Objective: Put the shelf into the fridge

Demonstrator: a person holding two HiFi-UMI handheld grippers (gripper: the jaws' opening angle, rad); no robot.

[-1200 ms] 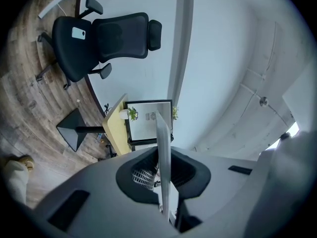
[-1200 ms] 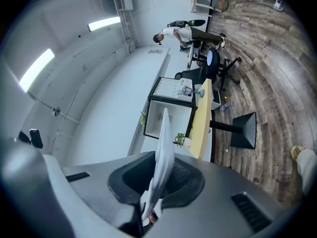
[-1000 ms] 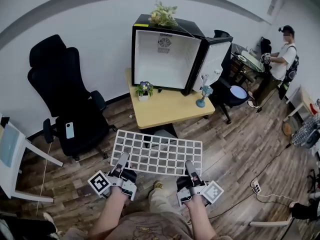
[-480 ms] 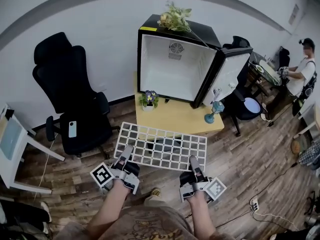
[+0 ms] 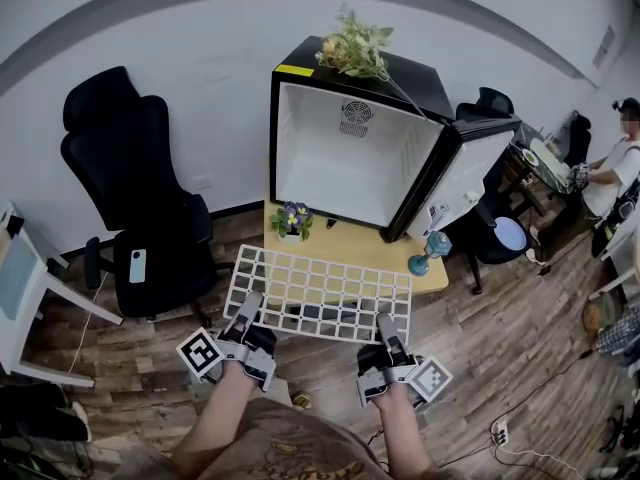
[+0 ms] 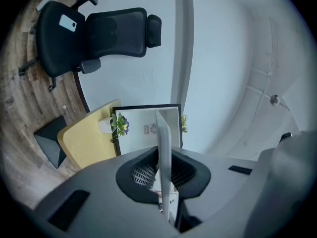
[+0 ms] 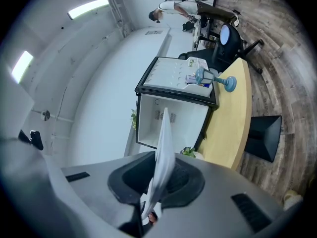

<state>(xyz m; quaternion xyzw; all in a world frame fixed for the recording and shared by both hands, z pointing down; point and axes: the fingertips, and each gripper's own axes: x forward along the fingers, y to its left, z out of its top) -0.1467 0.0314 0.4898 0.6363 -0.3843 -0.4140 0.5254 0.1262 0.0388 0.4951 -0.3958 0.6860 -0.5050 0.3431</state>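
Both grippers are clamped tight on the near edge of the shelf (image 5: 320, 293): left gripper (image 5: 246, 310) by its left corner, right gripper (image 5: 385, 326) by its right. The white grid is held flat above the plank floor (image 5: 500, 348), at the front of the yellow table (image 5: 352, 250). On that table is the fridge (image 5: 345, 158), door wide open, with a flowerpot (image 5: 291, 222) and a blue goblet (image 5: 430, 252) before it. A black chair (image 5: 140, 198) stands left by the white wall (image 5: 200, 78), with a phone (image 5: 137, 265) on its seat.

1. Left gripper (image 5: 250, 306): grey-and-black body, with the white, black-patterned left marker cube (image 5: 199, 355) on its outer flank.
2. Right gripper (image 5: 386, 323): same build, with the right marker cube (image 5: 431, 378) on its outer flank.
3. Brown printed top (image 5: 290, 453) behind both grippers.
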